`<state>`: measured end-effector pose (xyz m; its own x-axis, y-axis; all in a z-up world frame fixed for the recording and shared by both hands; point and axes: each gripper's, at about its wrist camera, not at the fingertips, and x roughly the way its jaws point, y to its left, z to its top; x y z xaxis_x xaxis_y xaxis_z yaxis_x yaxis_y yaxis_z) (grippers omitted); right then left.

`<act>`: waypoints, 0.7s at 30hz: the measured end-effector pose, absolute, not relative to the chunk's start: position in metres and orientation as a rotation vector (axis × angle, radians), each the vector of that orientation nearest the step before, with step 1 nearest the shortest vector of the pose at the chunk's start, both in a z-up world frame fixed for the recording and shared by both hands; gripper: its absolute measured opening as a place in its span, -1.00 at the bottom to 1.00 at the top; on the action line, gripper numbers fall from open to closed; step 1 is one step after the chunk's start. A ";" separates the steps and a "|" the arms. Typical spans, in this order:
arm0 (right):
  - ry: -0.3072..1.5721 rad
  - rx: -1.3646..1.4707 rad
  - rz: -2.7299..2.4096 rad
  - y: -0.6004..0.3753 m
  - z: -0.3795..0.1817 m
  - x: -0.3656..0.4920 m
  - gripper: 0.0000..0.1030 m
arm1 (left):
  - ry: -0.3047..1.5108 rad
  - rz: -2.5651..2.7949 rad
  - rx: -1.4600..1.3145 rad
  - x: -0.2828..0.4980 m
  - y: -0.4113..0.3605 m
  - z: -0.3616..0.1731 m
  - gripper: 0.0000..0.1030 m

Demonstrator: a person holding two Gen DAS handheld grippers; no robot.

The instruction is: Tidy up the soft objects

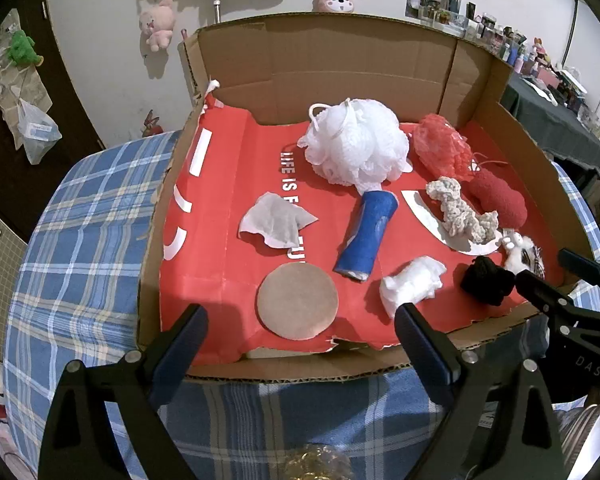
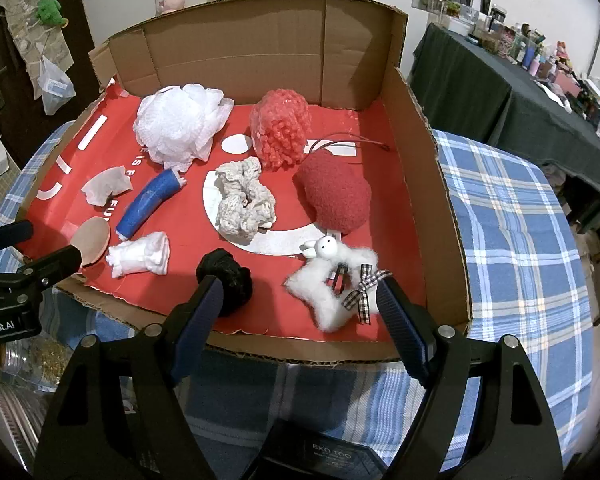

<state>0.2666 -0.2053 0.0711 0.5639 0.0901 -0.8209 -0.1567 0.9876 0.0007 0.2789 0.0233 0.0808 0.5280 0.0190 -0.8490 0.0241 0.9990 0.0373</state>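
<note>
Two grippers, left gripper [image 1: 300,320] and right gripper [image 2: 300,296], I hold spread and empty near the cardboard tray [image 2: 440,200] of scattered soft objects; sorting stage indeterminate.

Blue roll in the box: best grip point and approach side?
Grip the blue roll across its middle, coming from above with the left gripper, fingers closing on its long sides. It lies flat, slightly bent, with bare red liner beside its middle; its far end lies against the white mesh pouf.
</note>
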 end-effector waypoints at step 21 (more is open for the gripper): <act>0.964 -0.074 0.149 -0.204 0.070 0.267 0.53 | 1.020 0.009 0.046 0.281 0.026 0.082 0.87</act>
